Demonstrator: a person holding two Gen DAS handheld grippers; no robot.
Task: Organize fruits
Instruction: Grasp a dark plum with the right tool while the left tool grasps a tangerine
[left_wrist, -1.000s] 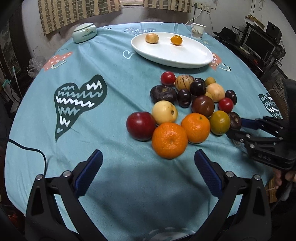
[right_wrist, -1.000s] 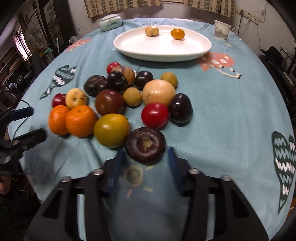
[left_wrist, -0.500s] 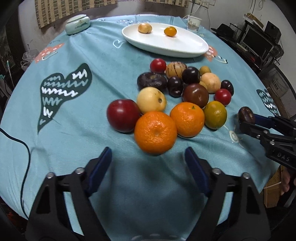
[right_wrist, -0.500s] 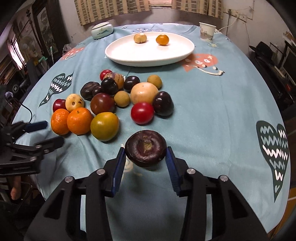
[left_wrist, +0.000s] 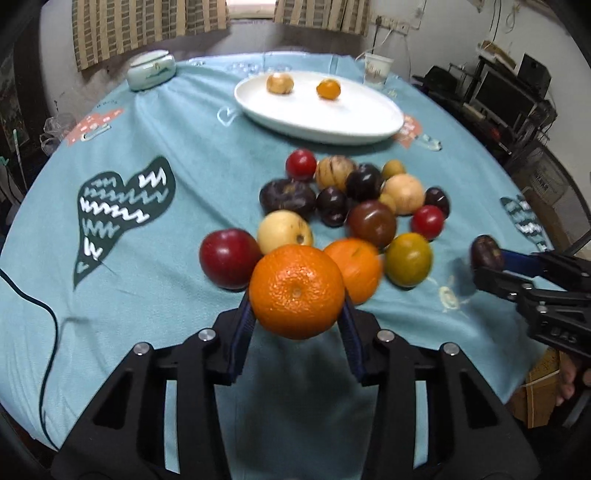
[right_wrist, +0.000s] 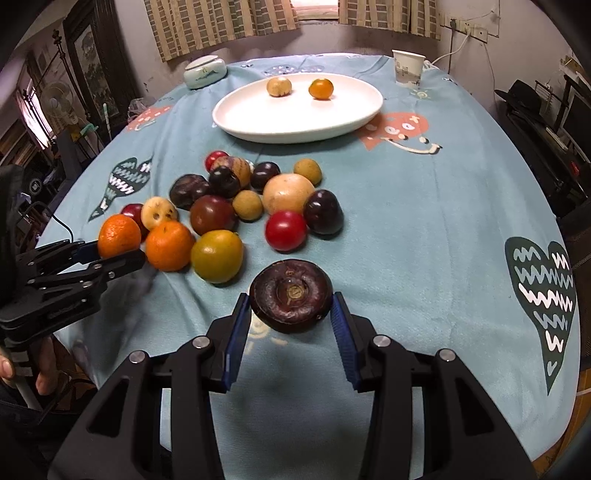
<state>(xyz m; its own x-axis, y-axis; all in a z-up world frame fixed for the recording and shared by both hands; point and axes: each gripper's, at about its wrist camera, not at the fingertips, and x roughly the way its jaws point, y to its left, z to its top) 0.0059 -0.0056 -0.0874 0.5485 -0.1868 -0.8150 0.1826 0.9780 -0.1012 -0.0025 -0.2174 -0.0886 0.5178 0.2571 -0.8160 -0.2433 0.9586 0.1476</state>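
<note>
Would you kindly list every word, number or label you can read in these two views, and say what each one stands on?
"eat": white letters on the orange cartoon patch printed on the tablecloth.
Paper cup: dark printing, too small to read.
Embossed letters on the right gripper body: too blurred to read.
Lidded ceramic dish: painted marks, not legible as text.
Nothing else carries text.

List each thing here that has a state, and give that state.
Left claw: closing on the orange, pads at its sides.
Right claw: shut on the dark purple fruit, held above the cloth.
Plate: holds two small fruits, mostly bare.
Fruit pile: loose on the cloth.
Paper cup: upright.
Lidded bowl: lid on.
</note>
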